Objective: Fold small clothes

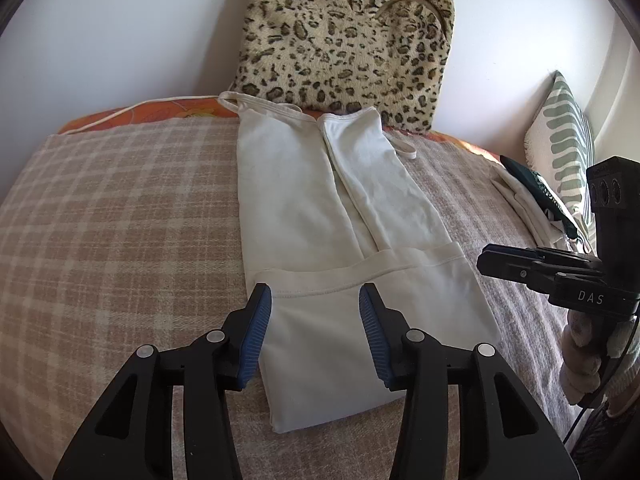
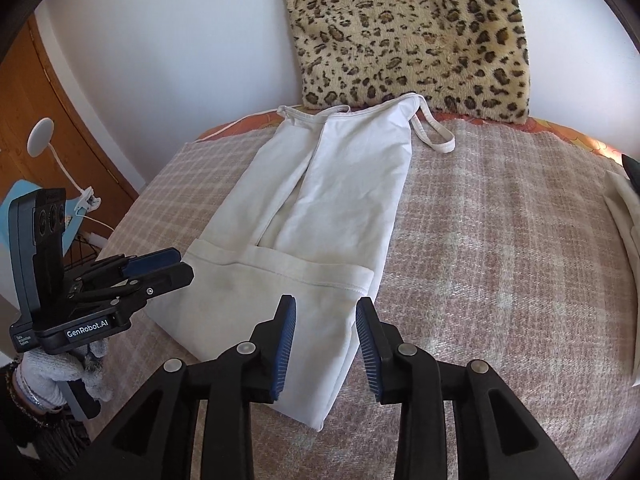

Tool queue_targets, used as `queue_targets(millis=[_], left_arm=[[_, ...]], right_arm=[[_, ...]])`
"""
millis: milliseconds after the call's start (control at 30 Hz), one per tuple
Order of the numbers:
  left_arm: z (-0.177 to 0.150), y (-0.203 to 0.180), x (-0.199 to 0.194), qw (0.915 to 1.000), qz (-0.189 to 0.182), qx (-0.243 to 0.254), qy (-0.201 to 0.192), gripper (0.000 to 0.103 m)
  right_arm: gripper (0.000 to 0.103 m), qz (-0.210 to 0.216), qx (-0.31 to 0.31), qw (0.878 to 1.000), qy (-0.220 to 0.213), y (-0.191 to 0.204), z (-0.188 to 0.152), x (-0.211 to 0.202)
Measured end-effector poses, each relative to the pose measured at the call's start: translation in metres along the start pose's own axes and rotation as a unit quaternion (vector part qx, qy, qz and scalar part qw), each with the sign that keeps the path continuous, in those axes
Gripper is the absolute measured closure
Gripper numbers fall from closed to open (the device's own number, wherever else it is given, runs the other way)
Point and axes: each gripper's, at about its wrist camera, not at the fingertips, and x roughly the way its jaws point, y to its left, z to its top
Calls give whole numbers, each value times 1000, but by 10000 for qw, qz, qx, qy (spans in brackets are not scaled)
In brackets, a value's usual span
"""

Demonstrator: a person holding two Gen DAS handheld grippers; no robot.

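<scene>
Left wrist view shows the white cotton strappy top (image 1: 320, 216), sides and hem folded in, before the leopard-print cushion (image 1: 344, 40); both grippers' fingers spread, empty, so pinch the near fold's corners evenly.

"DAS" on right tongs (image 1: 486, 258) body; "GenRobot.AI" on left tongs (image 2: 176, 266) base
</scene>
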Motion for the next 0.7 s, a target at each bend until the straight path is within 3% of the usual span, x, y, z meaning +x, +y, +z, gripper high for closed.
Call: queue_targets(millis=[200,367,700], left_arm=[[24,38,24,9975,-199,-607,293,55],[40,67,44,9915,-611,-1092,364,55],[80,86,78,9852,-1148,-1243,284,55]], right_arm=[[59,294,351,9989,115,-22,24,11],[53,413,434,9980,184,-38,39,26],[54,1081,809,9906,205,-76,73,78]])
